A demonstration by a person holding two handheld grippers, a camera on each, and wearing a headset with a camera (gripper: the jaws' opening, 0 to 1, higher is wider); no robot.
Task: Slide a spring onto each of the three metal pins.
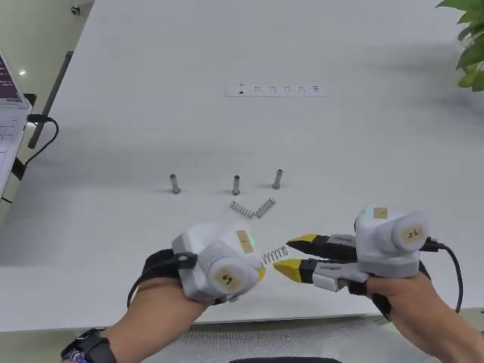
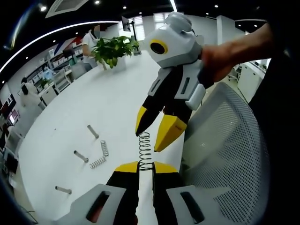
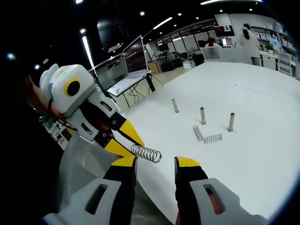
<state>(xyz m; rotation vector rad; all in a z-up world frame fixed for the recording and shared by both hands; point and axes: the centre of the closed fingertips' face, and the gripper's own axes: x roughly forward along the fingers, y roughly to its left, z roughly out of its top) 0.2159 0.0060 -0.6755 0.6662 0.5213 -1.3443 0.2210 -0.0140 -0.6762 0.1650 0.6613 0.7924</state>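
My left gripper [image 1: 262,273] [image 2: 145,168] is shut on one end of a small metal spring [image 1: 274,255] [image 2: 145,149] [image 3: 146,153], held above the table's near edge. Facing it, my right gripper [image 1: 290,254] [image 3: 156,162] stands open, and the spring's free end reaches into the gap between its yellow fingertips [image 2: 164,133]. Three metal pins [image 1: 175,184] [image 1: 236,184] [image 1: 277,178] stand upright in a row further back on the white table, all bare. Two more springs [image 1: 242,209] [image 1: 265,207] lie just in front of the middle and right pins.
A power strip [image 1: 277,90] lies far back on the white table [image 1: 113,151]. A laptop [image 1: 7,98] and a black cable [image 1: 41,144] sit off the left edge, a plant [image 1: 469,41] at the far right. A mesh chair [image 2: 225,154] is below the near edge.
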